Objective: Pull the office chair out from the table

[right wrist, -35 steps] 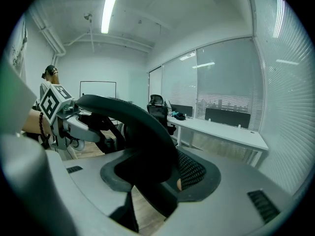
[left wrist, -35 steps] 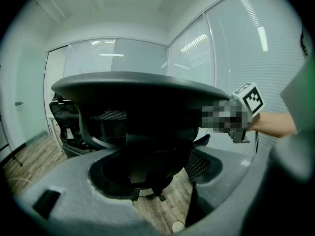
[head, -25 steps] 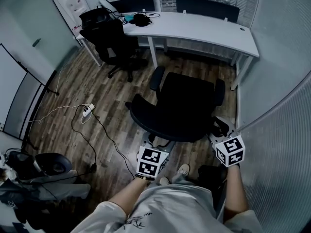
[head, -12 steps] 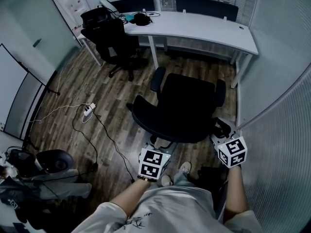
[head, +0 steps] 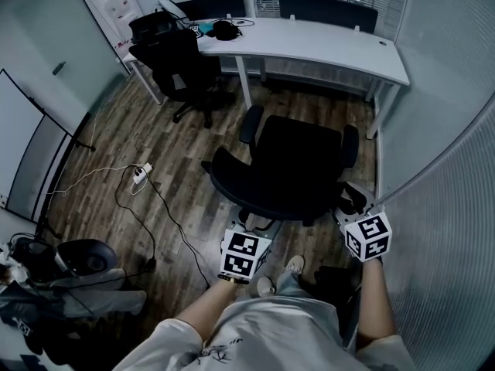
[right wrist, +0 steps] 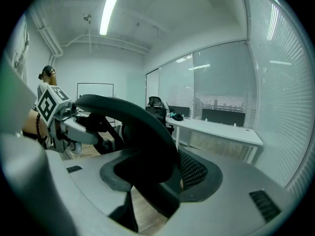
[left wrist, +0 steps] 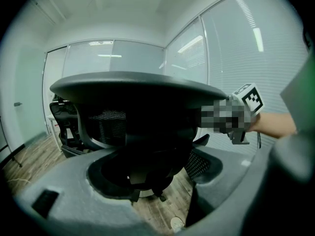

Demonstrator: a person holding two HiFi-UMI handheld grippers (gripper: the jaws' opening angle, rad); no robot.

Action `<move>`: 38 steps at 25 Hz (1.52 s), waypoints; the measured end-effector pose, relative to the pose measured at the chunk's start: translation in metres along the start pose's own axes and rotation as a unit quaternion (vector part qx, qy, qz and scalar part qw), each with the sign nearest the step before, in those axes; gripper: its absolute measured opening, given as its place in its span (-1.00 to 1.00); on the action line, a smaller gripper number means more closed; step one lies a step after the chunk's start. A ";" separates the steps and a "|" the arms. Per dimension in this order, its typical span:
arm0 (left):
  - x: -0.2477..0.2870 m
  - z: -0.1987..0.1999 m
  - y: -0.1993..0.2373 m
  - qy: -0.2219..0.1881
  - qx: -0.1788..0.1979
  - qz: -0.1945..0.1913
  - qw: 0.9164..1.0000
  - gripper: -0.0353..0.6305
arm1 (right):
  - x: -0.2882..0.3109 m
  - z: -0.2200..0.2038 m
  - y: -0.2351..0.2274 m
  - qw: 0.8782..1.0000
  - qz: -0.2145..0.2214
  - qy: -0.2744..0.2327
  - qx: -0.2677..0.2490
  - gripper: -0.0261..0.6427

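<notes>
Two grippers, both on one office chair.

Head view:
- The black office chair [head: 292, 168] stands on the wood floor [head: 178, 149], between the white desk [head: 325, 46] and the person.
- It is clear of the desk's front edge. The seat faces the desk and the backrest [head: 286, 199] is toward the person.
- The left gripper [head: 252, 224] meets the backrest at its left end.
- The right gripper [head: 348, 205] meets it at the right end, close to the blinds [head: 448, 176]. Both marker cubes face up.
- A second chair [head: 182, 66], also black, sits at the desk's left end, with headphones [head: 225, 30] on the desk just beside it.
- A white power strip [head: 139, 175] with a trailing cable [head: 166, 207] lies on the floor to the left of the office chair.
- A shoe [head: 292, 267] shows between the two forearms.

Left gripper view:
- The left gripper [left wrist: 147, 181] has its jaws drawn narrow, holding the dark top rim of the backrest [left wrist: 133, 90].
- The rim arcs across the frame and sits in the hollow between the jaws.
- The right gripper [left wrist: 241, 117] shows at the right, on the same rim.
- The second chair [left wrist: 64, 127] is far off at the left.

Right gripper view:
- The right gripper [right wrist: 157, 181] also has its jaws closed on the backrest [right wrist: 133, 119]. Mesh shows just beside one jaw.
- The left gripper [right wrist: 74, 127] is at the left, further along the rim.
- The desk [right wrist: 216, 129] stands well beyond, with the second chair [right wrist: 155, 104] at its far end.
- A ceiling light [right wrist: 108, 14] is lit, and the blinds [right wrist: 275, 82] fill the right side.
</notes>
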State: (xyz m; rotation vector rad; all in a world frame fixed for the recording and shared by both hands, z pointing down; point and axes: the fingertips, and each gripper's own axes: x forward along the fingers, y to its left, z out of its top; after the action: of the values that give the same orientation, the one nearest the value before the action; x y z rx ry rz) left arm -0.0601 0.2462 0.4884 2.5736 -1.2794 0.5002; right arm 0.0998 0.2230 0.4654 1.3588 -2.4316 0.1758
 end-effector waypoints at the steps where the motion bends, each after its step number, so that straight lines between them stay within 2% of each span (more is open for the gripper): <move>1: 0.000 0.000 0.000 0.002 0.006 0.000 1.000 0.07 | 0.000 0.000 -0.001 1.000 -0.001 -0.001 0.002 -0.36; 5: -0.001 0.000 0.000 0.002 0.018 -0.003 1.000 0.07 | -0.003 -0.003 -0.003 1.000 -0.015 -0.007 0.020 -0.36; 17: -0.028 -0.008 0.002 -0.007 0.001 -0.014 1.000 0.07 | -0.024 -0.019 0.019 0.998 -0.030 0.004 0.047 -0.38; 24: -0.052 -0.020 0.001 -0.015 -0.004 -0.023 1.000 0.04 | -0.034 -0.027 0.056 0.997 -0.030 -0.001 0.066 -0.67; 26: -0.058 -0.023 -0.001 -0.014 -0.002 -0.025 1.000 -0.07 | -0.038 -0.027 0.065 0.997 -0.029 -0.003 0.071 -0.76; 30: -0.069 -0.028 -0.007 -0.019 0.010 -0.029 0.999 -0.49 | -0.044 -0.025 0.083 0.997 -0.023 -0.007 0.080 -0.84; 33: -0.079 -0.031 -0.013 -0.021 0.012 -0.034 0.999 -0.69 | -0.051 -0.024 0.098 0.997 -0.018 -0.006 0.080 -0.88; 38: -0.093 -0.035 -0.019 -0.025 0.004 -0.042 0.999 -0.86 | -0.061 -0.027 0.124 0.996 -0.009 0.002 0.086 -0.90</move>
State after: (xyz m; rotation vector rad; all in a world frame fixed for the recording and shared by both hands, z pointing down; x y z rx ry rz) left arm -0.1043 0.3370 0.4824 2.6505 -1.1803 0.4276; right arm 0.0313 0.3453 0.4759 1.4493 -2.4481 0.3920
